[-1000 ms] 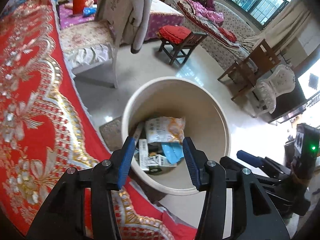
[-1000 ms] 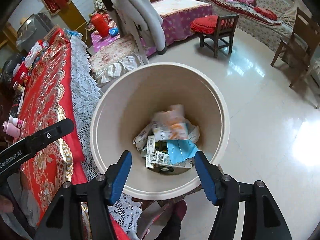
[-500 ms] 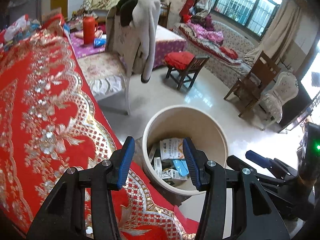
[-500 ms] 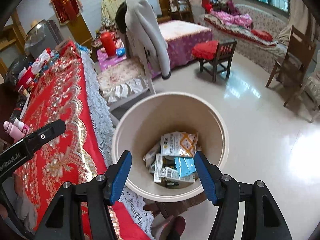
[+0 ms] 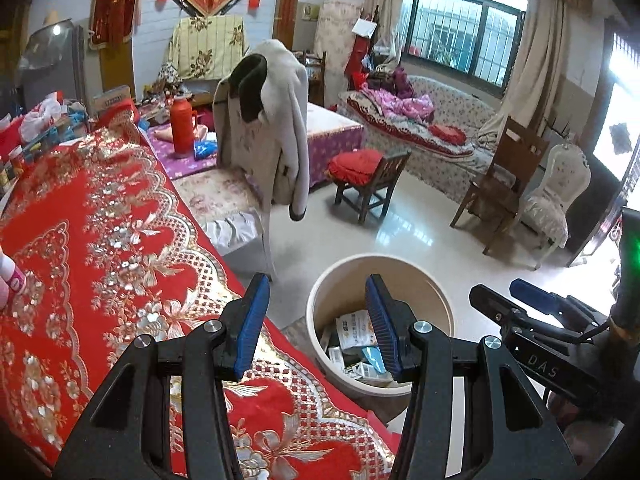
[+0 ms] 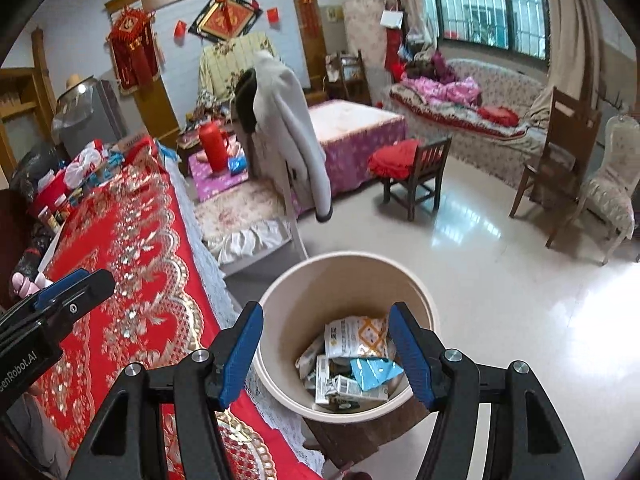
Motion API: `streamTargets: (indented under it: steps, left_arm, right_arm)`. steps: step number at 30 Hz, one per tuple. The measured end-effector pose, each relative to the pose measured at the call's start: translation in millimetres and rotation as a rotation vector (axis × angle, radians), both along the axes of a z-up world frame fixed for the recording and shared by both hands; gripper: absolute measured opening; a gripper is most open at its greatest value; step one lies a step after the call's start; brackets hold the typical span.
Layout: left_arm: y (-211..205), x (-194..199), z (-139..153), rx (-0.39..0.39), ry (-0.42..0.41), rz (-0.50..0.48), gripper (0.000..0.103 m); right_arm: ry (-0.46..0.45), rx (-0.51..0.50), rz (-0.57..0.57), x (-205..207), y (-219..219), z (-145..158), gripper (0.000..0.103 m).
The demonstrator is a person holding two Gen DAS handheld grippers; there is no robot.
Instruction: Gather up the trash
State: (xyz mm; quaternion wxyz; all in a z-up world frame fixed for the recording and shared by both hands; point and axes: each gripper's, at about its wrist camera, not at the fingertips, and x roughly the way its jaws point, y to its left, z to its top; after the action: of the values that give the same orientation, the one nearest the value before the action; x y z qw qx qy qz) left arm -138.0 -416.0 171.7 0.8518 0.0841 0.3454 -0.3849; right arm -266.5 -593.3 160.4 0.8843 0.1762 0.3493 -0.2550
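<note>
Right wrist | right gripper (image 6: 326, 350) open, empty | trash (image 6: 352, 364) in bin (image 6: 280, 312)

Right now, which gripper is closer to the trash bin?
Right, I think. The right gripper hangs open above the trash bin, looking straight in. The left gripper, also open, sits off to the side, above the edge of the red tablecloth.

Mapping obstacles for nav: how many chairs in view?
4: coat-draped chair beside the table, small wooden chair with red cushion mid-floor, tall wooden chair and white upholstered chair by the right wall. More may be hidden.
</note>
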Motion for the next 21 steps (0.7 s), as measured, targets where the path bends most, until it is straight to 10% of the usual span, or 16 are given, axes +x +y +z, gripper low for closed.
streamTargets:
  steps: [21]
  left_arm:
    - [21,-6,20,-0.067,-0.042,0.0,0.048]
  right_arm:
    - [-0.087,-0.102,0.007,-3,21,35,0.073]
